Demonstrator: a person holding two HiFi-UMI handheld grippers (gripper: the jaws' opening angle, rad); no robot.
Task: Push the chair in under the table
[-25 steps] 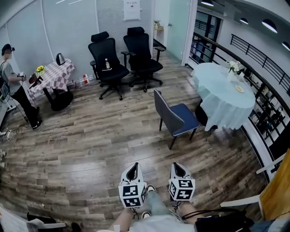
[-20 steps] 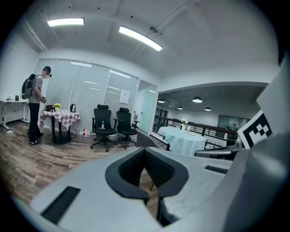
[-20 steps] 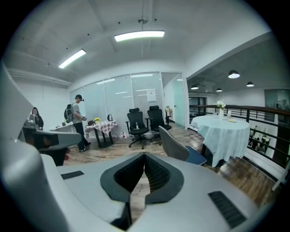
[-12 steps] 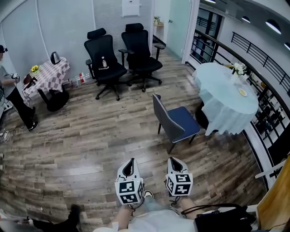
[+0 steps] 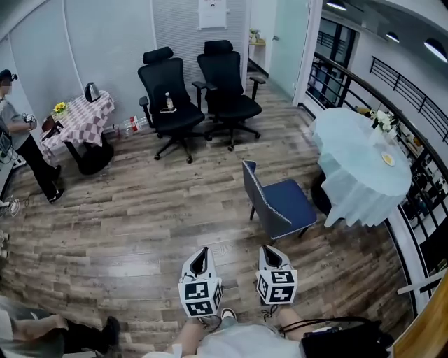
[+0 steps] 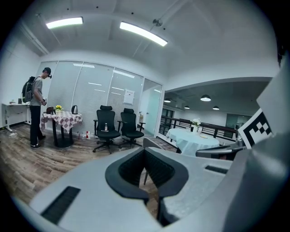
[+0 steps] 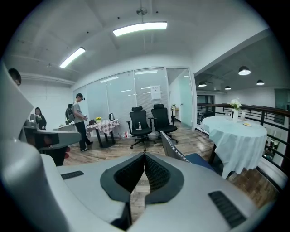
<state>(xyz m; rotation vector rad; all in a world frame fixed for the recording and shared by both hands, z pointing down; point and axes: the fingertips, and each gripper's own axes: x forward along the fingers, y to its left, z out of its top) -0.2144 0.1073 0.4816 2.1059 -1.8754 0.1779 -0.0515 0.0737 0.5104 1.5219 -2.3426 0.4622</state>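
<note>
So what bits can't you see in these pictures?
- Chair: left gripper view, mostly behind the left tongs.
- Bottle label: head view, too small.
- Plate: head view, too small to see what's on it.
- Wall sign: head view, top edge cuts it off.

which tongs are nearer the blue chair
Right. The right tongs are just short of the blue chair, nearly in line with it and not touching. The left tongs sit beside them, farther from the chair.
</note>
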